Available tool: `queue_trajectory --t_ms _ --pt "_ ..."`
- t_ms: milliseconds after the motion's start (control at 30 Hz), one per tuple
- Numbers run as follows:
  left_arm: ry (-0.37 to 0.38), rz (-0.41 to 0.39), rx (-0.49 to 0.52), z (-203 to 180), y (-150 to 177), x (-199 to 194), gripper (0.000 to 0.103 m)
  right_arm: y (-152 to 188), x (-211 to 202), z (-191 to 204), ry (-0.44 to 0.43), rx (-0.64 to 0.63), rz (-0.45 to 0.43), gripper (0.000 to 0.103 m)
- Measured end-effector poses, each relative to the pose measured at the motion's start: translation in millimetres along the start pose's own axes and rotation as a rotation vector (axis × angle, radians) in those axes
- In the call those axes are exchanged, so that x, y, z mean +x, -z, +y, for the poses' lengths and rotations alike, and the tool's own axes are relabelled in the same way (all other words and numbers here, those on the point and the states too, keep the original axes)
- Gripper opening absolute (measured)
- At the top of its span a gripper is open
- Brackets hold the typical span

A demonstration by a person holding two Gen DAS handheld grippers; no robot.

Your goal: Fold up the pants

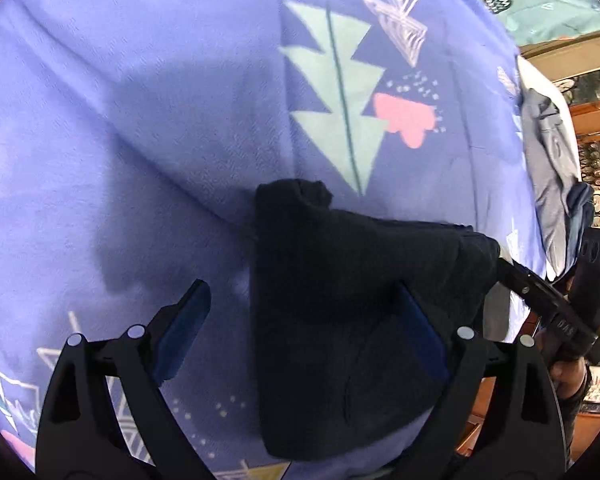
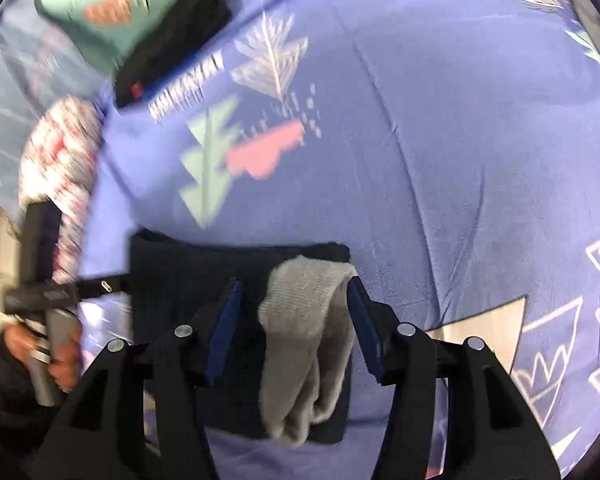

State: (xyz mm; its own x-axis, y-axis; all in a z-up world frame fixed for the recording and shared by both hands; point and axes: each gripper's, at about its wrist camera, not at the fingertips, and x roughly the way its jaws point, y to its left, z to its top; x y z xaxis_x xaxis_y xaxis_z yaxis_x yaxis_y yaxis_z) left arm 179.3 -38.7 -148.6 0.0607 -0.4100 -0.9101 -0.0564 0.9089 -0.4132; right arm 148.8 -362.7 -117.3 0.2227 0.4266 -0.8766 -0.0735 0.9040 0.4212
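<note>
Across the purple patterned bedsheet [image 1: 140,100] lay the dark pants [image 1: 340,340], already gathered into a compact rectangle, so I judged the folding to be in its last stage: a final tuck or a tidy-up of the bundle, not an opening fold.

From the left wrist view, my left gripper [image 1: 304,328] stood spread wide. Its right-hand finger sat over the pants' cloth while the left-hand finger hung above bare sheet, so the bundle's left edge ran between the two pads. Nothing was pinched; I could not tell whether the pad actually touched the cloth.

From the right wrist view, my right gripper [image 2: 296,320] was also parted, with a grey fabric piece [image 2: 300,352] lying lengthwise between its fingers on top of the pants [image 2: 172,300]. It read as a sock or a lining, but I couldn't say which. The right pad was just beside it, the left pad apart from it, so I saw no firm grasp. The picture was smeared on its left side.

The next move, as I judged it, called for closing on one clean edge of the bundle without dragging the layers apart, then pressing it flat.
</note>
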Motion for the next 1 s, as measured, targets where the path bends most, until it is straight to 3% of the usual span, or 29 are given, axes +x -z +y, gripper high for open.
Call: queue_trajectory --t_ms 100,267,367,600,700,767,800,833,900,1000 --pt "-0.013 0.025 -0.026 3 -3 8 0.099 -1 14 -13 0.022 0.045 0.012 0.063" --pt "0.037 0.014 -0.024 6 8 -11 0.098 15 -14 -13 -0.057 0.037 0.003 0.073" --pt "0.102 0.055 -0.048 10 20 -13 0.098 31 -16 -18 -0.119 0.052 0.050 0.074" --pt "0.182 0.199 -0.050 3 44 21 0.097 52 9 -30 -0.160 0.153 0.114 0.077" --pt "0.191 0.178 -0.019 -7 45 28 0.097 52 17 -20 -0.153 0.133 0.108 0.076" --pt "0.156 0.177 -0.001 -13 44 31 0.090 51 22 -13 -0.145 0.137 0.101 0.066" --pt "0.135 0.178 0.015 -17 44 31 0.078 50 26 -10 -0.135 0.142 0.101 0.063" --pt "0.123 0.182 0.029 -20 43 32 0.060 50 27 -8 -0.126 0.138 0.104 0.054" --pt "0.120 0.182 0.065 -27 42 27 0.044 48 24 -3 -0.120 0.124 0.110 0.044" --pt "0.121 0.160 0.110 -38 40 12 0.036 43 12 2 -0.159 0.126 0.108 0.035"
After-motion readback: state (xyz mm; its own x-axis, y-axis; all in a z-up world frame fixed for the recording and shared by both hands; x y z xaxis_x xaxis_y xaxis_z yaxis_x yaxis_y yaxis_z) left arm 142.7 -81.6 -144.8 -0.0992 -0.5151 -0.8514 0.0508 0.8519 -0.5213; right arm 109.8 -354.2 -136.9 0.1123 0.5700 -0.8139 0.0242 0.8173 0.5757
